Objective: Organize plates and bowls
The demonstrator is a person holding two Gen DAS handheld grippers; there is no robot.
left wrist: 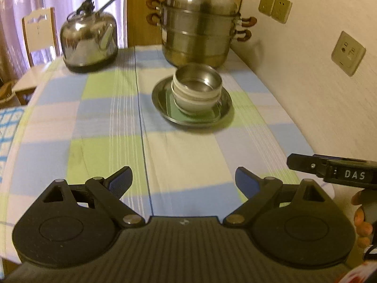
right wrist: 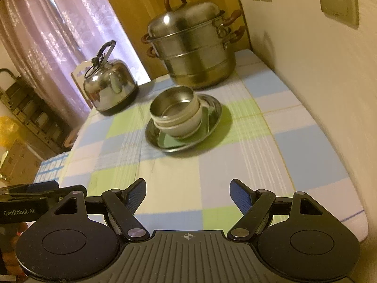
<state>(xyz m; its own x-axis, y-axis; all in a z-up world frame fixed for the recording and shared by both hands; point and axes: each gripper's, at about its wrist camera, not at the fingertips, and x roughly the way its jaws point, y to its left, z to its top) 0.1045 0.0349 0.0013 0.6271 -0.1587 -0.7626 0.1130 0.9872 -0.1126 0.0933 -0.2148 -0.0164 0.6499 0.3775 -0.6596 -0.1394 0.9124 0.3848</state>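
A steel bowl [left wrist: 200, 81] sits nested in two stacked white bowls [left wrist: 195, 100], which stand on a steel plate [left wrist: 162, 99] with a green plate under them. The stack also shows in the right wrist view: steel bowl [right wrist: 172, 103], white bowls [right wrist: 186, 125], steel plate [right wrist: 214, 110]. My left gripper [left wrist: 183, 181] is open and empty, well short of the stack above the checked tablecloth. My right gripper [right wrist: 188, 195] is open and empty, also short of the stack. The right gripper's body shows at the right edge of the left wrist view [left wrist: 334, 171].
A large steel steamer pot [left wrist: 198, 28] stands right behind the stack, near the wall with sockets [left wrist: 348, 52]. A steel kettle [left wrist: 89, 42] stands at the back left. A chair [left wrist: 40, 35] is past the table's far left edge. The checked tablecloth [left wrist: 106, 118] covers the table.
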